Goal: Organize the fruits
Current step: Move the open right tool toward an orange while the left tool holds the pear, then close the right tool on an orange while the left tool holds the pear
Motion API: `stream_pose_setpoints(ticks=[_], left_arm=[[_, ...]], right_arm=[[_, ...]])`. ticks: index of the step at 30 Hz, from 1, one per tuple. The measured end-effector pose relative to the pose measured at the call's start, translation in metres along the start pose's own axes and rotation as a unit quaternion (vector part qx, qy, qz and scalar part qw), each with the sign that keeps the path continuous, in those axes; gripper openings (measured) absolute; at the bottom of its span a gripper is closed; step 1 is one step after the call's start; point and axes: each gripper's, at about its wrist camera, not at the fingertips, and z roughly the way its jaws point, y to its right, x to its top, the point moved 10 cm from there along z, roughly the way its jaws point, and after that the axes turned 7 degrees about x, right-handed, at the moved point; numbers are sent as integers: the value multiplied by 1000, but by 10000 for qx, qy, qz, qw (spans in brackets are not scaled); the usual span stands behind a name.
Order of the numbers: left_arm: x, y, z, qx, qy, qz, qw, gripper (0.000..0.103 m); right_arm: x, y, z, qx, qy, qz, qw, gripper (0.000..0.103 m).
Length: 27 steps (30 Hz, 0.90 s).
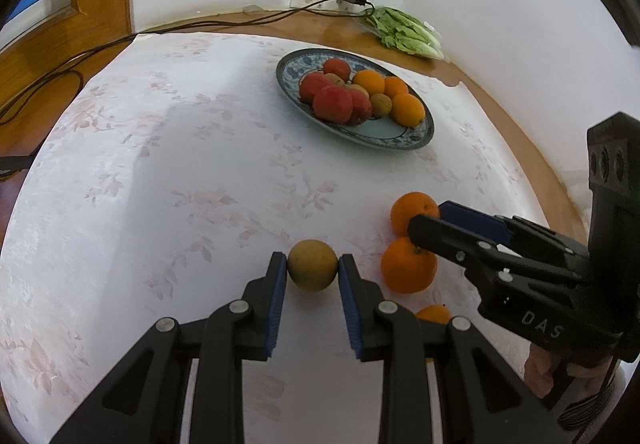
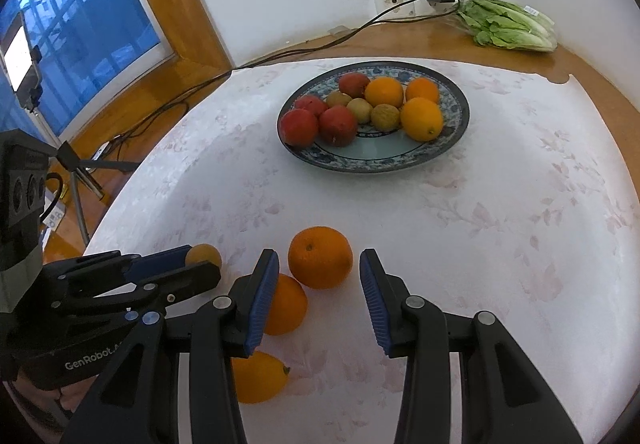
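Nearest my left claw (image 1: 313, 271) is a small brown fruit (image 1: 312, 265), pinched between the blue pads (image 1: 277, 284) so both sides touch it; that claw is clamped on it. My right claw (image 2: 319, 276) stands partly open around an orange (image 2: 320, 257), with a clear gap at each pad, so it grips nothing yet.

Two more pieces lie loose on the cloth by that orange: a second orange (image 2: 285, 304) touching it at about seven o'clock, half behind my left-hand pad, and a third yellow-orange fruit (image 2: 258, 376) closer to me, under the claw's frame.

At twelve o'clock, well apart from both claws, sits the patterned plate (image 2: 456, 135), already loaded with red fruits (image 2: 338, 125), small brown ones (image 2: 385, 116) and oranges (image 2: 422, 119), grouped by kind. I judge the job more than half done: four pieces remain off the plate, one of them in my grip.

Bare flowered tablecloth (image 2: 500, 228) lies between me and the plate, nothing blocking. Beyond it, at one o'clock, bagged greens (image 2: 508, 25) rest on the wooden ledge, and a charger cable (image 2: 280, 53) trails off at ten o'clock. My two claws work close beside each other, so I think they could knock together.
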Motion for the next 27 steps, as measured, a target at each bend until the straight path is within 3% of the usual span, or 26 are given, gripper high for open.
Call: stream_pose_setpoints(ticks=[27], left_arm=[[5,1,3,54,11,-24,10000,28]], right_arm=[[5,9,-1,119,145,141,9997,36]])
